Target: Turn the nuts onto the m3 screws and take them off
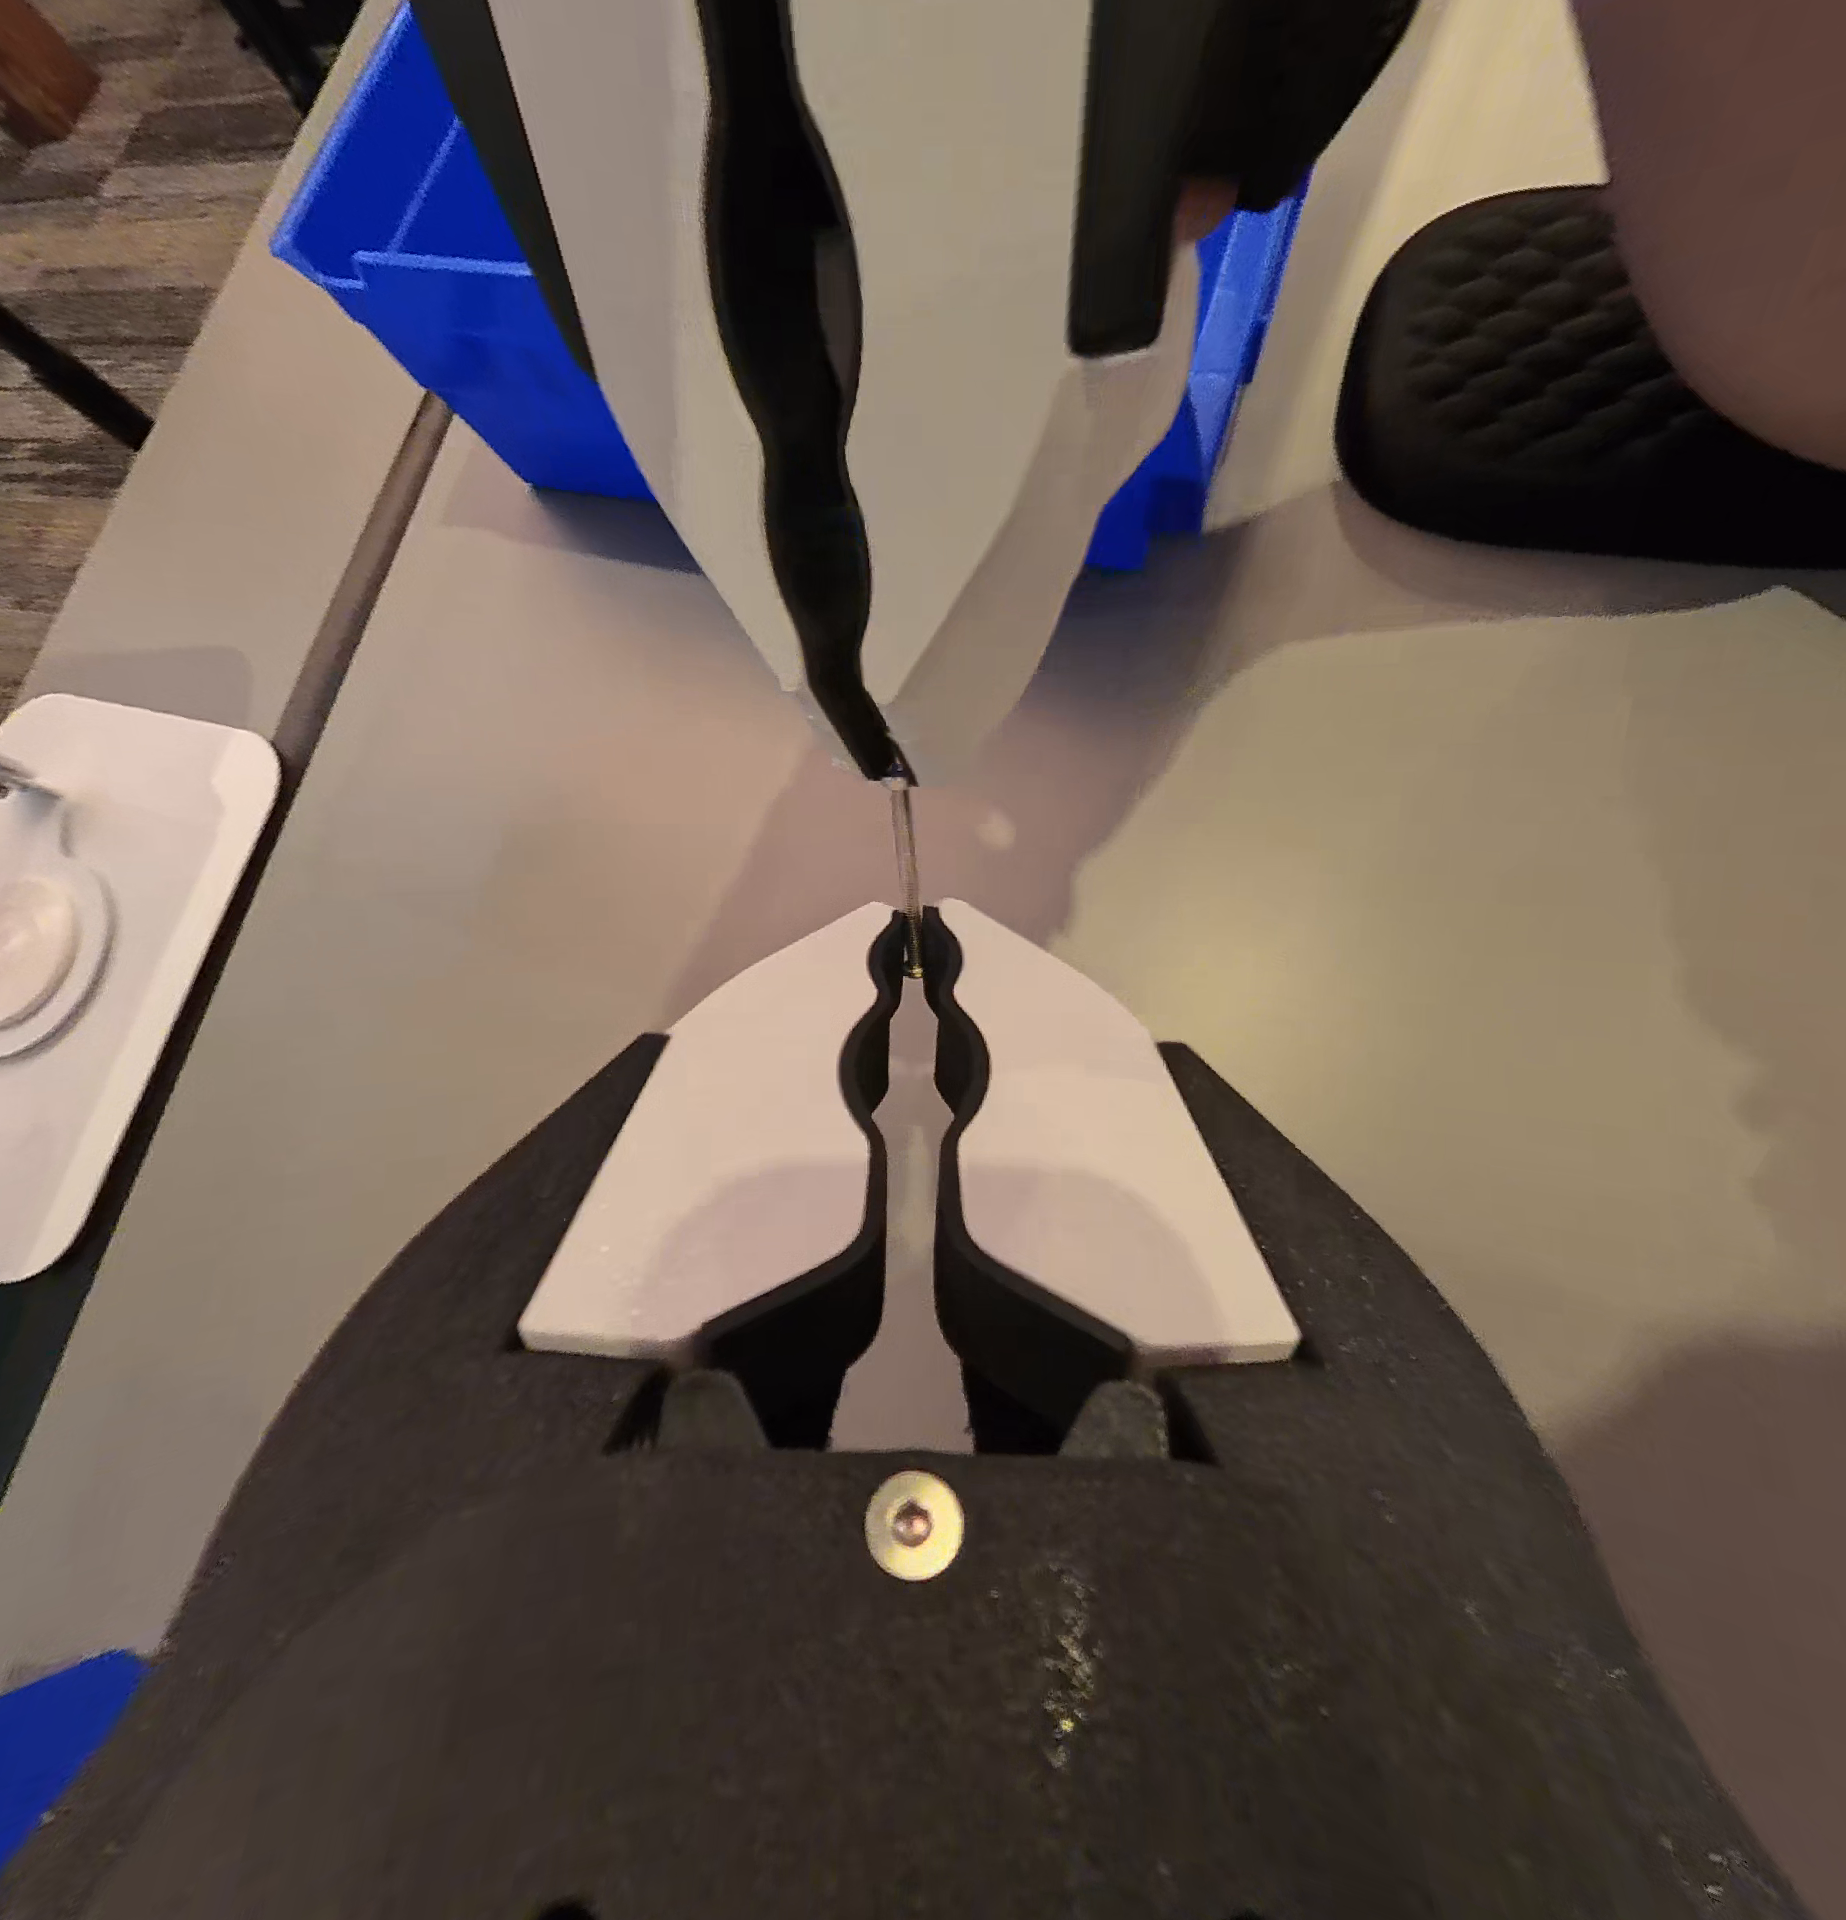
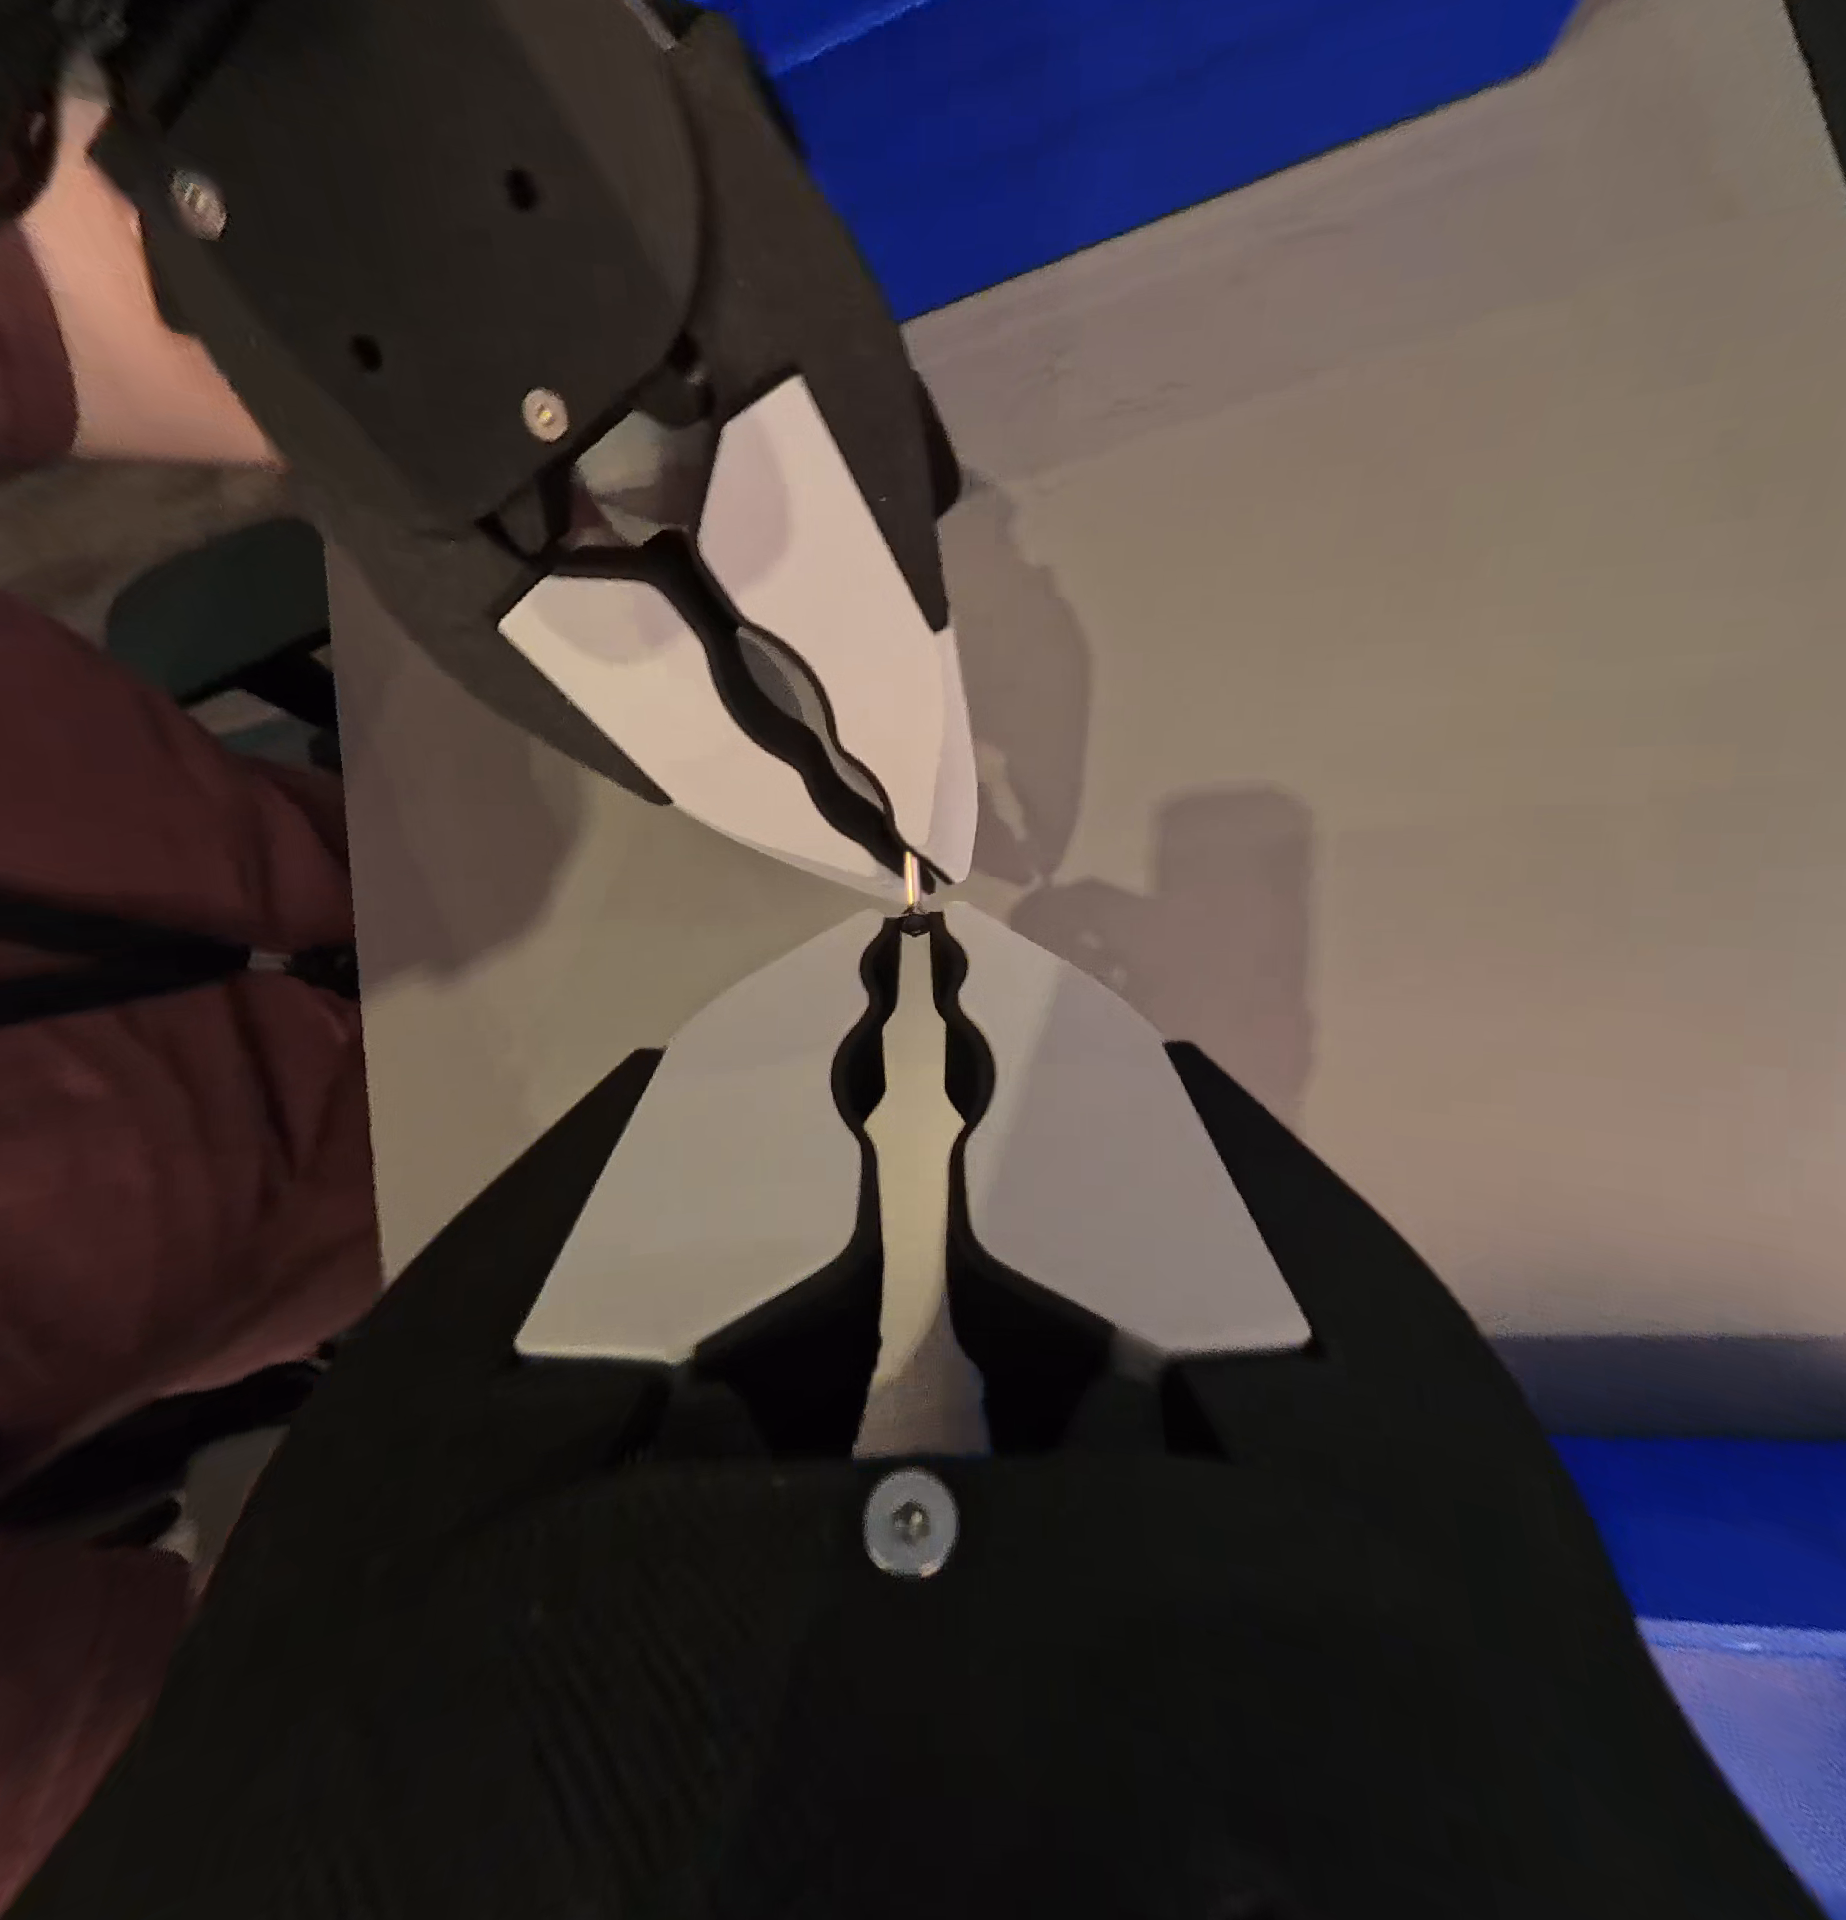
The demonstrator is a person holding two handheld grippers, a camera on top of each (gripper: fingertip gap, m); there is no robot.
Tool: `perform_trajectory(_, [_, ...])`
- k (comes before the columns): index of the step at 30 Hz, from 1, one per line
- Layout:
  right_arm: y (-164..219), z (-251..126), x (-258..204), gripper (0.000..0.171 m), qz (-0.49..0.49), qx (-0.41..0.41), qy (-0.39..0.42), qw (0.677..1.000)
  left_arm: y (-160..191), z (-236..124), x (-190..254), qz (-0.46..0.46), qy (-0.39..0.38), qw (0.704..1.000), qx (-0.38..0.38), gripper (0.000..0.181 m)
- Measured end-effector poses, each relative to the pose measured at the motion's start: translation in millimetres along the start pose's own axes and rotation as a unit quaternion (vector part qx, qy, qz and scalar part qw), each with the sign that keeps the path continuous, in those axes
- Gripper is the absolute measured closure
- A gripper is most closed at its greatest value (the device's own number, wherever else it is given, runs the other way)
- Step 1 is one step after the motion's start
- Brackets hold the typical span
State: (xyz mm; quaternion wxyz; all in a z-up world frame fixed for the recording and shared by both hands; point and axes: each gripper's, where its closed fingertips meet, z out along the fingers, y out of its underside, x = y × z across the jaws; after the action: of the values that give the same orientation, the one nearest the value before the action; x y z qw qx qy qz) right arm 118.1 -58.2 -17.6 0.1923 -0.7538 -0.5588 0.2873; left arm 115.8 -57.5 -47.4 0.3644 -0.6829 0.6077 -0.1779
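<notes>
A thin silver M3 screw (image 1: 903, 852) spans the gap between my two grippers above the grey table (image 1: 1418, 935). My left gripper (image 1: 911, 925) is shut on one end of the screw, whose shaft runs in between its black pads. My right gripper (image 1: 891, 771) comes down from above in the left wrist view and is shut on the other end. In the right wrist view, my right gripper (image 2: 911, 927) pinches a small dark piece that looks like a nut (image 2: 912, 928) at the tip of the screw (image 2: 911, 878). The left gripper (image 2: 914, 864) reaches in from the upper left.
A blue bin (image 1: 451, 312) stands behind the right gripper, and more blue bins (image 2: 1158, 135) (image 2: 1729, 1558) edge the table. A clear blister pack on a white card (image 1: 98, 935) lies at the left. A black chair (image 1: 1573, 384) and a person's maroon sleeve (image 2: 140, 1039) are close by. Left and right tips are no more than a few centimetres apart.
</notes>
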Motion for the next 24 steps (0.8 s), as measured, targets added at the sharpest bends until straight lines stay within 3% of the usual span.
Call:
perform_trajectory(6, [-4, 1, 2, 0.165, 0.082, 0.012, -0.004, 0.997, 2, -2, -4, 0.005, -0.016, 1.000, -0.007, 0.179])
perform_trajectory(10, [-7, -1, 0, 0.163, 0.070, 0.022, -0.007, 0.997, -2, -5, -4, 0.002, -0.016, 1.000, 0.005, 0.179])
perform_trajectory(16, [-18, -12, 1, 0.145, 0.030, 0.052, 0.021, 0.998, -12, -16, -8, -0.020, -0.004, 0.999, 0.045, 0.179])
perform_trajectory(19, [-44, -32, -2, 0.132, -0.041, 0.141, 0.035, 0.989, -28, -30, -16, -0.042, -0.008, 0.993, 0.111, 0.178])
perform_trajectory(24, [-87, -69, -32, 0.112, -0.142, 0.338, -0.014, 0.930, -64, -66, -16, -0.091, 0.047, 0.957, 0.270, 0.179])
